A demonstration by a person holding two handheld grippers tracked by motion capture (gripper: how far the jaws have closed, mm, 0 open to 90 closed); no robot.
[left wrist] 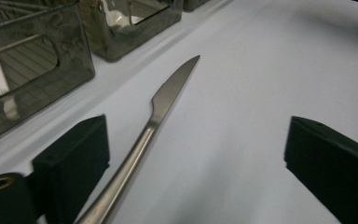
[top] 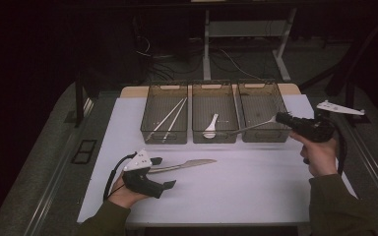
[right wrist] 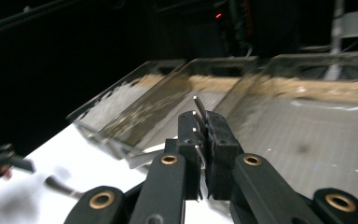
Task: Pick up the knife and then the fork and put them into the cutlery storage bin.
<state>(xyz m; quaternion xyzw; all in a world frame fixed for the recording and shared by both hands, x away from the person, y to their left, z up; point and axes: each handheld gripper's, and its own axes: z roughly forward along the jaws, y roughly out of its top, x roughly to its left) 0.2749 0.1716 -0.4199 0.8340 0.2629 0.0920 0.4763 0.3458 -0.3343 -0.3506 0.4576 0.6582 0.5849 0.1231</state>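
Jaws of the left hand-held gripper (left wrist: 196, 158) stand wide around a knife (left wrist: 161, 107) on the table (top: 256, 182); the right hand-held gripper (right wrist: 204, 140) clamps a fork (top: 253, 126) above the right bin (top: 261, 135).

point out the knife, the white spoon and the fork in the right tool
knife (left wrist: 168, 91), left gripper view, on the blade.
white spoon (top: 210, 126), high view, on the handle, in the middle bin.
fork (top: 253, 127), high view, on the shaft.

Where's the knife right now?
In the high view the knife lies flat on the white sheet, front left, before the middle bin. Its handle runs between the open jaws of the left gripper.
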